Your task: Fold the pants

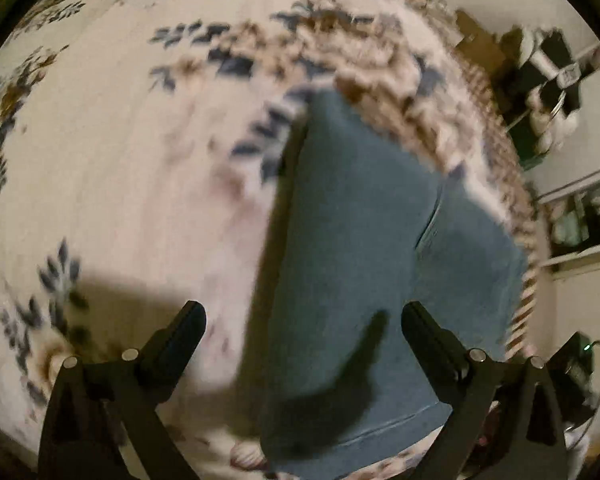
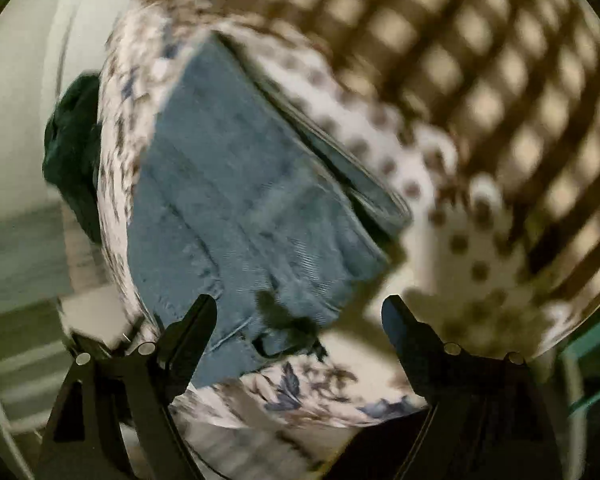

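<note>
The left gripper point(image 1: 303, 314) hung above the bed with its two black fingers point(image 1: 190, 322) spread wide apart and nothing between them; its shadow fell on the cloth below. Under it lay the pants point(image 1: 364, 248), blue denim, stretched out flat along the floral bedspread point(image 1: 132, 152); the hemmed end of a leg point(image 1: 380, 428) sat nearest the camera, between the fingers, and the fabric ran away toward the far edge of the bed. The bedspread was cream with blue and brown sprays of leaves; beyond its right edge stood shelving with dark and white items point(image 1: 548, 92), too blurred to name.

The right gripper point(image 2: 300, 312) likewise stood with its jaws well apart, gripping nothing, above the other end of the pants point(image 2: 236, 216); there the denim looked folded over itself, a thicker layered edge point(image 2: 340, 168) running along its right side. A dotted pillow point(image 2: 452, 208) lay just beside that edge, a checked brown-and-cream cloth point(image 2: 480, 52) behind it; a dark green garment point(image 2: 74, 152) hung off the left side of the bed.
</note>
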Motion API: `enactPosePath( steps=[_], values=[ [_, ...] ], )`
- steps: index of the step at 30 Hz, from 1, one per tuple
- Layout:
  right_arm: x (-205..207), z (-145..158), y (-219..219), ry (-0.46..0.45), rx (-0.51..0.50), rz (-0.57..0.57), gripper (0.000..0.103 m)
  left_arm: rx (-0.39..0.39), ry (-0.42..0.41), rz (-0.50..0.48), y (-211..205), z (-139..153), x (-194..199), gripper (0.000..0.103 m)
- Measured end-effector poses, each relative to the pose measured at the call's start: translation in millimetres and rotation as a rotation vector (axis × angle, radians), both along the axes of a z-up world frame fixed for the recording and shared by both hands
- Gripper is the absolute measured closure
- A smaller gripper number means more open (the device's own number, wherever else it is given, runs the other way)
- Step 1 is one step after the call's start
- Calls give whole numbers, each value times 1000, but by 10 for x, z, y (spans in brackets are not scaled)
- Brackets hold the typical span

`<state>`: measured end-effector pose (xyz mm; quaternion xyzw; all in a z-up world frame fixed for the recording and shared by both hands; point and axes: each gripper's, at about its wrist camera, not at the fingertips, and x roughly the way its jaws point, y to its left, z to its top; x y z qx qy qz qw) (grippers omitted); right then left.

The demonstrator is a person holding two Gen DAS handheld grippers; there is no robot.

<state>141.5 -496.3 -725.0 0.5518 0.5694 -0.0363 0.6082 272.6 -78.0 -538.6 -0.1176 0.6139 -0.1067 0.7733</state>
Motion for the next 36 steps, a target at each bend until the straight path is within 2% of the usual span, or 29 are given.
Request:
enactPosePath(
  steps=[2,3,4,5,7,12,17,21,24,25,27,31,36],
  values=[
    [-43,-134,35,-20,46,-67,25,55,22,-10,-66,-121,-77,3],
    [-54,-191,54,-29,57,-96,45,51,26,-12,-89,-155,-96,3],
    [-47,-239,88,-30,61,-111,57,44,30,-8,-101,-190,-118,3],
    [-43,-256,122,-28,50,-126,58,51,31,-2,-112,-207,-138,3],
    [-41,-194,179,-37,1,-127,68,46,36,0,-130,-231,-152,3],
    [-105,95,273,-65,-69,-96,76,36,47,-2,-151,-245,-167,3],
    [-77,158,230,-42,-87,-76,75,16,55,-2,-140,-249,-193,3],
    [52,57,248,-26,-59,-49,54,-33,61,25,-62,-172,-190,3],
    [65,-56,374,-61,0,-4,36,-119,-2,38,14,-16,-155,3],
    [82,-98,449,-66,19,24,34,-149,-12,30,16,-16,-120,3],
    [137,-211,598,-82,53,56,34,-194,18,12,-1,-142,-24,3],
    [245,-398,729,-172,103,-34,32,-243,97,-3,2,-484,117,3],
    [347,-403,809,-254,162,-181,29,-283,103,-50,25,-524,174,0]
  ],
)
